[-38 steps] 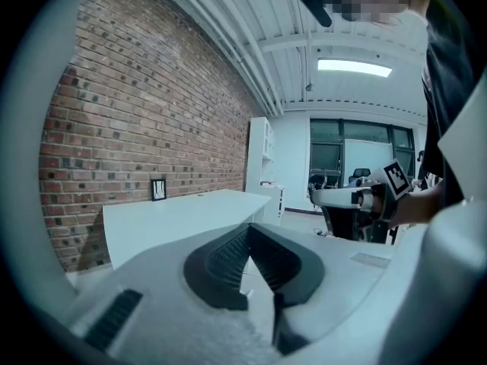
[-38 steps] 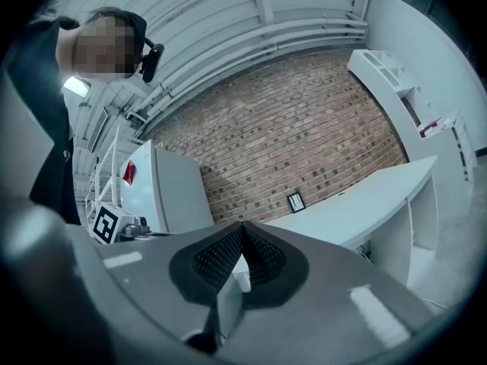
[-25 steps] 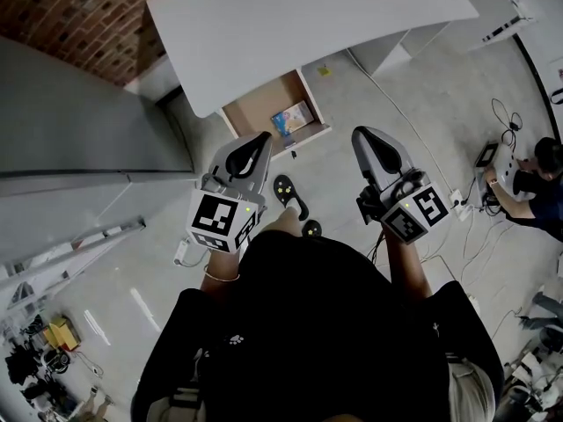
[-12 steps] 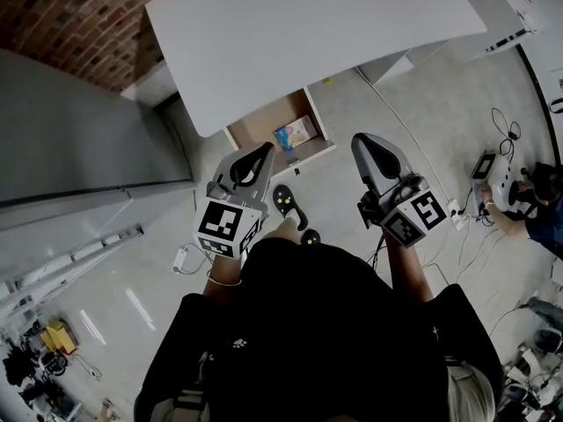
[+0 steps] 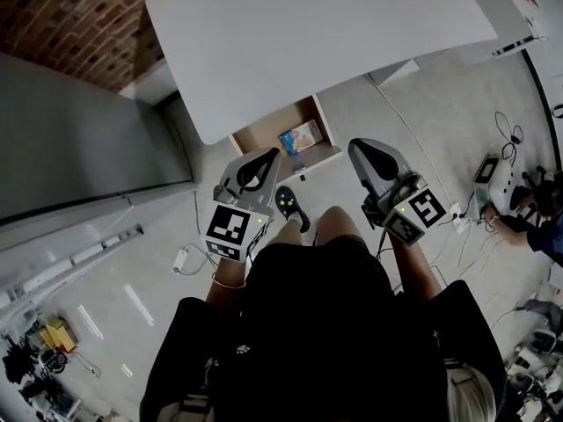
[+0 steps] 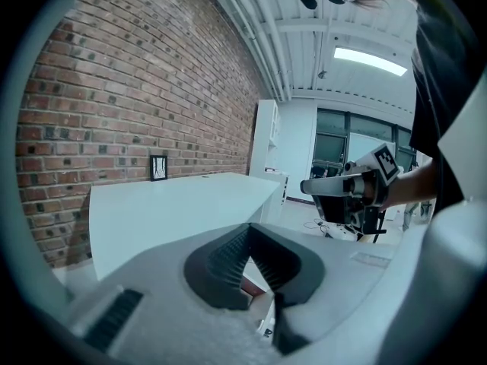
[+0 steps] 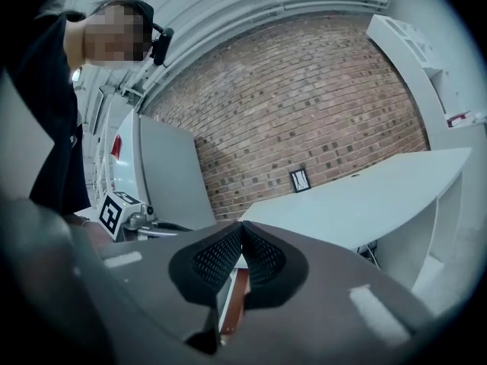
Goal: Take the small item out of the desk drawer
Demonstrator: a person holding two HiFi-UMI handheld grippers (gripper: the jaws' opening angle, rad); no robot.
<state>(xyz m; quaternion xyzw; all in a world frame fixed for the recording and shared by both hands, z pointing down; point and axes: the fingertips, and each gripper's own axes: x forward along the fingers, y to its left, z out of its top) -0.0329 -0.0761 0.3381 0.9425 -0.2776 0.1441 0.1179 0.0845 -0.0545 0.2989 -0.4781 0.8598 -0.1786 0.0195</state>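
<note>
The open wooden drawer [image 5: 266,134] sticks out from under the white desk top [image 5: 308,33] in the head view. A small blue-and-yellow packet [image 5: 300,136] lies at its right end. My left gripper [image 5: 270,155] is shut and empty, its tip just short of the drawer's front edge. My right gripper [image 5: 355,149] hangs to the right of the drawer, also shut and empty. The left gripper view has the left gripper [image 6: 247,232] with jaws together, the desk beyond it. In the right gripper view the right gripper [image 7: 242,228] is closed too, the drawer's wood [image 7: 238,299] below it.
A tall grey cabinet [image 5: 79,148] stands at the left against a brick wall [image 5: 79,11]. My foot in a dark shoe [image 5: 288,204] is on the floor below the drawer. Cables, a power strip [image 5: 457,214] and another person [image 5: 545,227] are at the right.
Both grippers have come forward and lower toward the drawer. The left tip now sits near the drawer's front edge. A bare knee has swung forward between the grippers.
</note>
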